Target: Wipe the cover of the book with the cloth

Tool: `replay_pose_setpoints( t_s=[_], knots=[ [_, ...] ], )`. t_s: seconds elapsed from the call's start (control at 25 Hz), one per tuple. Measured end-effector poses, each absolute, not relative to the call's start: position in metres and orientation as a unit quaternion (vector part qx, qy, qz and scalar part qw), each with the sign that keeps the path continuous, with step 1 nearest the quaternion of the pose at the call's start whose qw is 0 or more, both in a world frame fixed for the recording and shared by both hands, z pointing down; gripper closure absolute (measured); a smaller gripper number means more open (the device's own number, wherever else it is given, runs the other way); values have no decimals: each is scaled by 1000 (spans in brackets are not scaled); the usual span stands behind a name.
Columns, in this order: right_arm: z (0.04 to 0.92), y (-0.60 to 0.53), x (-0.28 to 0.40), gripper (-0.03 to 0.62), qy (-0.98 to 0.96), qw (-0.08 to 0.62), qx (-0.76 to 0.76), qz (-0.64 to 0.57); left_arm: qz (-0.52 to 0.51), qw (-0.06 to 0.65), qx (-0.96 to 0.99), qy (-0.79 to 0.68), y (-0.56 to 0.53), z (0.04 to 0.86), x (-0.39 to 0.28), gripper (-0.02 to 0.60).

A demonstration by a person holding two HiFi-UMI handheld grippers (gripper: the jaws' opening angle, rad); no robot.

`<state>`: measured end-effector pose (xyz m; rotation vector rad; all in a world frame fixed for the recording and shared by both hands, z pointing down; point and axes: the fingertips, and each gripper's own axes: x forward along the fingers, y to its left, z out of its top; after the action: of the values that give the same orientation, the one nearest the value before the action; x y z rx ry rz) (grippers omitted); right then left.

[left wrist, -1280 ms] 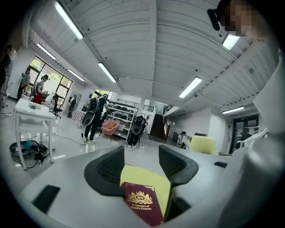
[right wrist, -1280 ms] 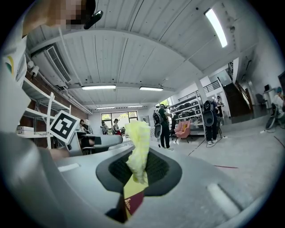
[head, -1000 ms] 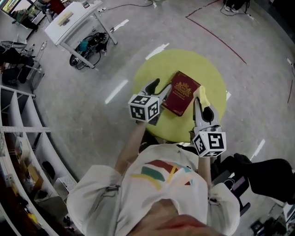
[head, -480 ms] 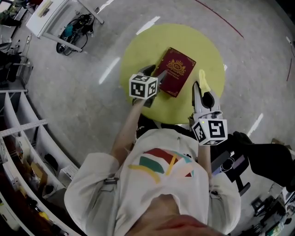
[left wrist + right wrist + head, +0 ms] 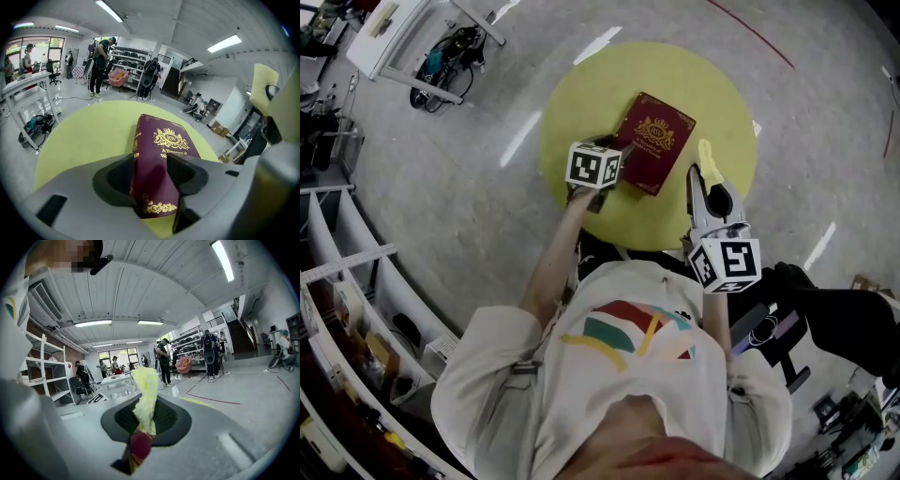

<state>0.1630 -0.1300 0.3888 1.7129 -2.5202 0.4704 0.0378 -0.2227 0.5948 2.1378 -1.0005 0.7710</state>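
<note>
Left gripper view: book [image 5: 159,140] reads "A Treasury of".

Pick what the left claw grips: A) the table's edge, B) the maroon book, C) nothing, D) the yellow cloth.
B: the left gripper view shows the left claw closed on the near end of the maroon book; the yellow cloth is in the right claw.

One maroon book [image 5: 653,142], one yellow cloth [image 5: 707,165], one round yellow table [image 5: 581,89] and one white table [image 5: 389,39] appear alongside two handheld grippers, the left gripper [image 5: 620,153] and the right gripper [image 5: 711,185].
</note>
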Motion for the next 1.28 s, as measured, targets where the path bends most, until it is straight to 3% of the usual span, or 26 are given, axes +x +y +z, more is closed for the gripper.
replay_pose_setpoints(
  t_s=[0.12,0.64,0.76,1.0,1.28],
  knots=[
    [391,-131,162,563,-818,30,553,154,308,321,811,-381,-225,602,35,385],
    [385,-144,147,563,-835,57,537,111,309,336,811,-366,-223,610,36,385],
    [388,-160,148,563,-830,122,541,60,307,339,811,-364,-223,610,36,385],
    [430,-217,161,563,-792,318,520,-44,305,345,810,-362,-224,610,35,385],
    [498,-266,188,563,-747,476,462,-54,303,353,808,-360,-223,609,36,385]
  ],
)
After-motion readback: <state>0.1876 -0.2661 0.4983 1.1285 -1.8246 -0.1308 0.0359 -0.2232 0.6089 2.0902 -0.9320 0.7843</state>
